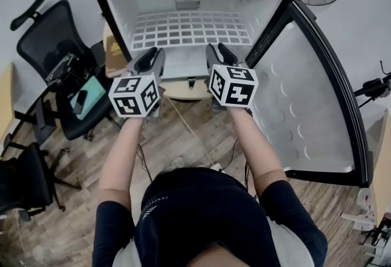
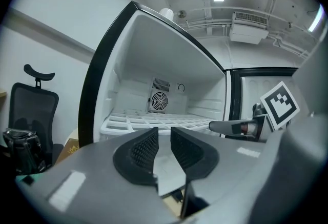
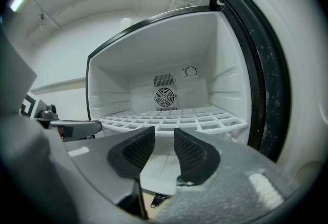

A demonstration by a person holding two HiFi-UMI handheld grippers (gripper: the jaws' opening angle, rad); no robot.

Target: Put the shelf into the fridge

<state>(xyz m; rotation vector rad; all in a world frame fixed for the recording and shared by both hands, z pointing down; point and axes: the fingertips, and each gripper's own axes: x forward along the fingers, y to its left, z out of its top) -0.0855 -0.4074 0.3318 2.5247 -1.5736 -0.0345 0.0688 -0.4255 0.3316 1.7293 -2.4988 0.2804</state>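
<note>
1. The shelf (image 1: 189, 29) lies flat inside the fridge (image 1: 120, 12), just ahead of both sets of tips. It looks all but seated.
2. Your left gripper (image 2: 164, 135) and right gripper (image 3: 164, 135) are each narrowly parted, with nothing between the pads.
3. The fridge walls flank you closely. The door (image 1: 305, 113) stands wide on your right, and your clear room is straight back.
</note>
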